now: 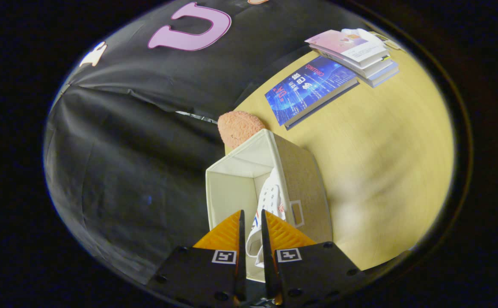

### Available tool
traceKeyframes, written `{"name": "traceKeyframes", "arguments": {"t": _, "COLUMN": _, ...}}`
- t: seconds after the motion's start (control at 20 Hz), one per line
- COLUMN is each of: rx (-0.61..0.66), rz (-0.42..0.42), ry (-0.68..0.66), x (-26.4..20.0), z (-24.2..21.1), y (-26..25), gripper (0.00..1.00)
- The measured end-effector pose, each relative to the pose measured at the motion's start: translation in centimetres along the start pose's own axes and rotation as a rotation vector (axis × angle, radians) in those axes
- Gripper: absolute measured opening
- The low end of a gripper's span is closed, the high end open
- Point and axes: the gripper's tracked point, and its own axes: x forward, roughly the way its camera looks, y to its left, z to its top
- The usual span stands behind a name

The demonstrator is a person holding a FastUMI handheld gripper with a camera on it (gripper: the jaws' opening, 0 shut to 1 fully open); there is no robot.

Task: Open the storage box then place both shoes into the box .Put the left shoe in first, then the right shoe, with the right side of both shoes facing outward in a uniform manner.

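Orange fingers (pixel 232 233) on the gripper (pixel 252 222) are nearly together, with just a thin slot between them, and a white shoe (pixel 270 201) sits right in that slot. The edge of the shoe runs down between the two pads, so I'd call it clenched on the shoe, both sides pressing. Each finger base has a little black-and-white square marker on it, no readable text there.

The shoe is hanging down into the box (pixel 236 188), just ahead of the fingertips. The box is open, cream fabric inside, brownish-grey fabric on the outer wall to the right of the fingers, and there's a small framed label slot (pixel 297 213) on that wall. I can't read anything in it. The shoe has rows of small dots or perforations and a bit of red and blue trim near the fingers; no brand I can make out.

Beyond the box there's a fuzzy pinkish-orange thing (pixel 238 127) touching the box's far rim. Further out and to the right, on the yellowish wood table (pixel 386 162), lies a blue book (pixel 311 90) with white lettering, too warped to read properly. Past that is a stack of books (pixel 354 53), pink cover on top.
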Motion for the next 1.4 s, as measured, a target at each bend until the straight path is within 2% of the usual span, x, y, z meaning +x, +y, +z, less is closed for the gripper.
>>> {"name": "traceKeyframes", "arguments": {"t": 0.35, "rx": -0.09, "rz": -0.035, "ry": -0.128, "x": -2.2, "z": 3.9, "y": -2.2, "gripper": 0.2}}
{"name": "traceKeyframes", "arguments": {"t": 0.5, "rx": -0.177, "rz": -0.069, "ry": -0.249, "x": -4.3, "z": 7.8, "y": -3.6, "gripper": 0.2}}
{"name": "traceKeyframes", "arguments": {"t": 0.7, "rx": -0.318, "rz": -0.095, "ry": -0.442, "x": -9.6, "z": 13.0, "y": -3.1, "gripper": 0.2}}
{"name": "traceKeyframes", "arguments": {"t": 0.85, "rx": -0.413, "rz": -0.12, "ry": -0.567, "x": -13.9, "z": 16.5, "y": -1.6, "gripper": 0.2}}
{"name": "traceKeyframes", "arguments": {"t": 1.1, "rx": -0.606, "rz": -0.135, "ry": -0.767, "x": -22.1, "z": 20.7, "y": 4.0, "gripper": 0.2}}
{"name": "traceKeyframes", "arguments": {"t": 1.4, "rx": -0.684, "rz": -0.084, "ry": -0.938, "x": -30.3, "z": 24.2, "y": 10.2, "gripper": 0.19}}
